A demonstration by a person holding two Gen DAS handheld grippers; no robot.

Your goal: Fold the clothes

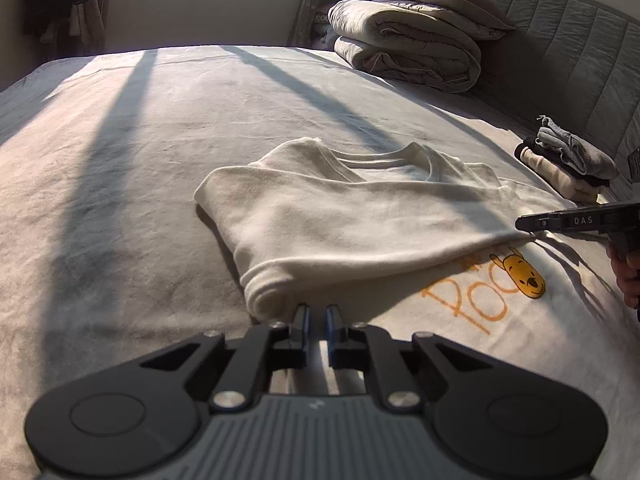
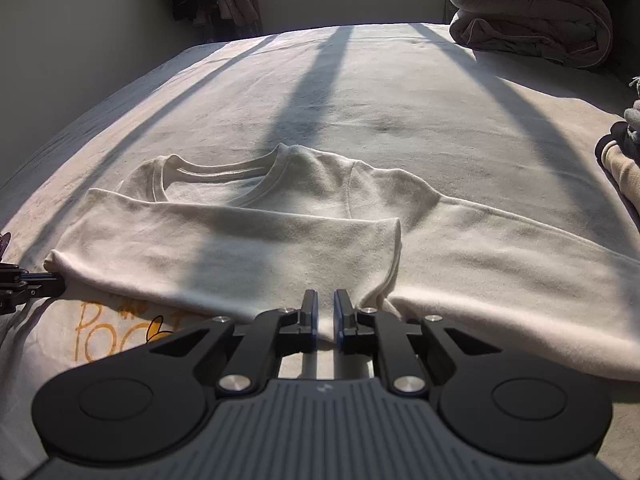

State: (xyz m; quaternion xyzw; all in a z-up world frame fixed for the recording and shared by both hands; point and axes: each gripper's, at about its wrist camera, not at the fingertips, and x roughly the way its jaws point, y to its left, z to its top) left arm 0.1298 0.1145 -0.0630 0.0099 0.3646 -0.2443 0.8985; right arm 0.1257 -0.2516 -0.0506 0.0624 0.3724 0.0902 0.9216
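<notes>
A wide bed [image 1: 140, 152] under a pale sheet, striped by window shadows. A cream sweatshirt [image 1: 360, 216] lies near its front edge, folded duvets [image 1: 408, 52] at the far right corner, folded clothes [image 1: 568, 164] along the right edge.

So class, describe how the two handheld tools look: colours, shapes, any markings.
Both match: the left tool and right tool have black linkage arms with silver pivot bolts, round black discs each side, a ribbed grey body and blue pads. The right tool, seen side-on, carries white letters "DAS".
</notes>
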